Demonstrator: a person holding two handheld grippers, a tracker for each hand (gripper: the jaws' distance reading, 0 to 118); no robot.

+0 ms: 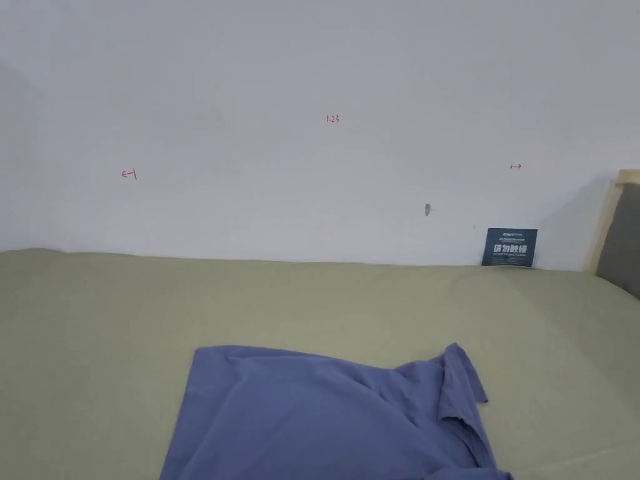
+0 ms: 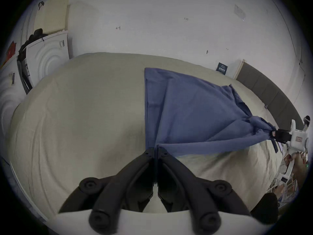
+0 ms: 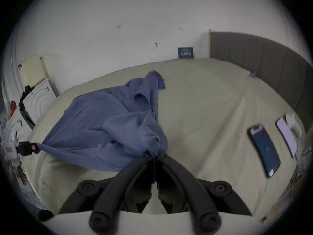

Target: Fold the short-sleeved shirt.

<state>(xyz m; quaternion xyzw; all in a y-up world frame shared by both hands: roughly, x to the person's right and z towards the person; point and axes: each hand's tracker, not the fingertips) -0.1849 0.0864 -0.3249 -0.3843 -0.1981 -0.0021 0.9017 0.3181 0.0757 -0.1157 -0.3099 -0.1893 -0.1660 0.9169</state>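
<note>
Shirt: the blue short-sleeved shirt (image 1: 325, 419) lay on the bed (image 1: 94, 325), its near edge lifted and stretched between both grippers.
Left gripper (image 2: 156, 148): fingers pressed together on the shirt's near left corner.
Right gripper (image 3: 155, 156): fingers clamped on bunched cloth, probably around the collar, though the folds hid it.
Far edge: a straight hem left, a rumpled sleeve right.
Open room: bare sheet left and beyond the shirt.
Right side: two phones (image 3: 264, 152) lay well apart from the shirt.
</note>
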